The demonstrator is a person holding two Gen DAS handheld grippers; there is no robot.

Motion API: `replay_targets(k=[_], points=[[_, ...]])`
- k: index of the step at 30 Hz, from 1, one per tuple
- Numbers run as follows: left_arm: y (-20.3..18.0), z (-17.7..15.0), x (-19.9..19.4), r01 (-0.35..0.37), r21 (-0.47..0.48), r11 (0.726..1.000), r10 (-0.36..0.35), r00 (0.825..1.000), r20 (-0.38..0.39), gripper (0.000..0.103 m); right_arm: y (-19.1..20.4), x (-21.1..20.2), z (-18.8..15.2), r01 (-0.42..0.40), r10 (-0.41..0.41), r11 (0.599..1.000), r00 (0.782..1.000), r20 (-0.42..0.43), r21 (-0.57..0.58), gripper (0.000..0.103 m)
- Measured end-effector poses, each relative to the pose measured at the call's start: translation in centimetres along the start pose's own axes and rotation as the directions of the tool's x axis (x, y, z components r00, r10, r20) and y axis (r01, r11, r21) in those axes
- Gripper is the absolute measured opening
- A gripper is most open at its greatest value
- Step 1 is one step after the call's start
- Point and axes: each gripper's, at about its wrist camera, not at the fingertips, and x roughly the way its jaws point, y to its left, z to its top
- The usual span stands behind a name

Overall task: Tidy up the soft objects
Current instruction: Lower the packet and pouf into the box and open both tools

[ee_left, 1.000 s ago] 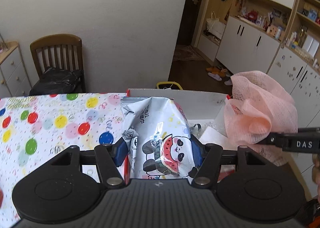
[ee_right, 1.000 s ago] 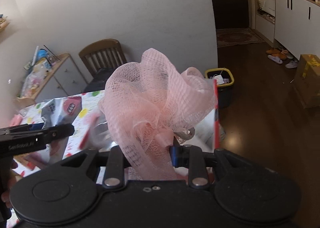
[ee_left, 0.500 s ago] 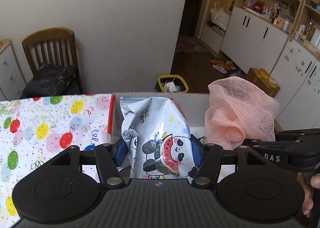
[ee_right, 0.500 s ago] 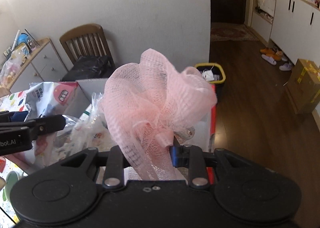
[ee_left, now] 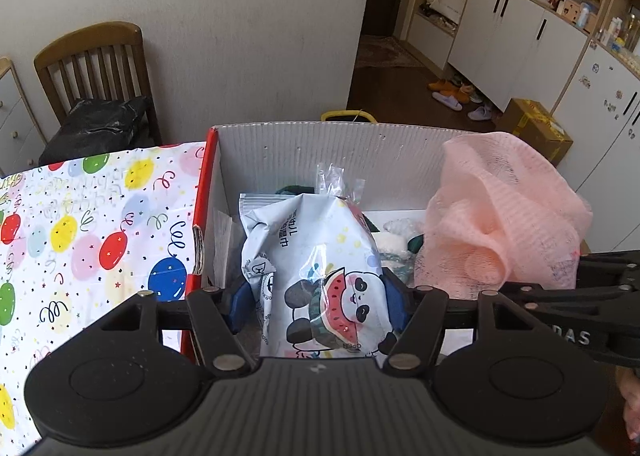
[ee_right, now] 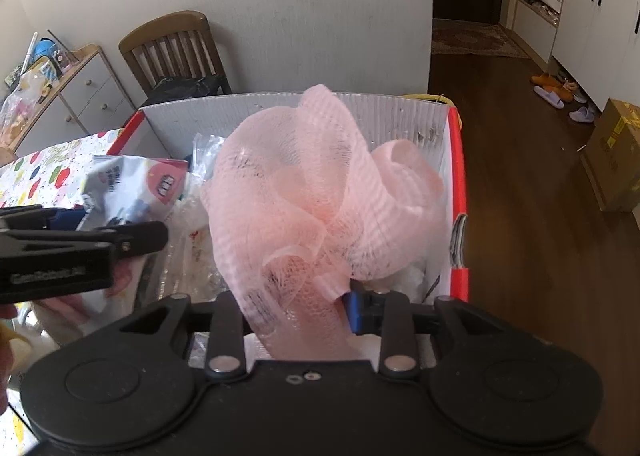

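Observation:
A white pack of wipes with a panda print sits between the blue pads of my left gripper, which is shut on it while its jaws ease open. The pack hangs over the inside of a white corrugated box with red edges. My right gripper has a pink mesh bath sponge between its pads; its jaws are opening and the right pad still touches the mesh. The sponge reaches down into the box at its right side. The left pad is hidden behind the mesh.
Clear plastic bags and other soft items lie in the box. A balloon-print tablecloth covers the table to its left. Behind stand a wooden chair and a yellow bin. A cardboard carton sits on the floor.
Both grippers came forward and down over the box, which now fills both views. The sponge sank into the box and the right jaws stand a little wider.

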Motion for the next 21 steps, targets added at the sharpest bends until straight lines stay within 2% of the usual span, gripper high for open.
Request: replay_targets(k=[6,10,18,21], points=[[-1.0,0.0,-0.4,-0.017,0.034,0.999,0.016,1.000,0.013,0.072,0.0,-0.8,-0.1,-0.015,0.015,1.000,1.000,0.005,-0.003,0.050],[-0.8,-0.1,-1.0,-0.009,0.023,1.000,0.008,1.000,0.025,0.078,-0.1,-1.5,-0.2,-0.027,0.027,1.000,1.000,0.006,0.014,0.054],[-0.5,-0.4,-3.2,0.009,0.015,1.000,-0.010,0.998,0.065,0.078,0.1,-3.7,-0.5,-0.028,0.027,0.999,0.999,0.038,0.026,0.063],[-0.4,-0.5,-4.6,0.024,0.013,1.000,-0.025,0.995,0.095,0.078,0.4,-4.9,-0.8,-0.037,0.036,0.999,0.998,0.053,0.018,0.063]])
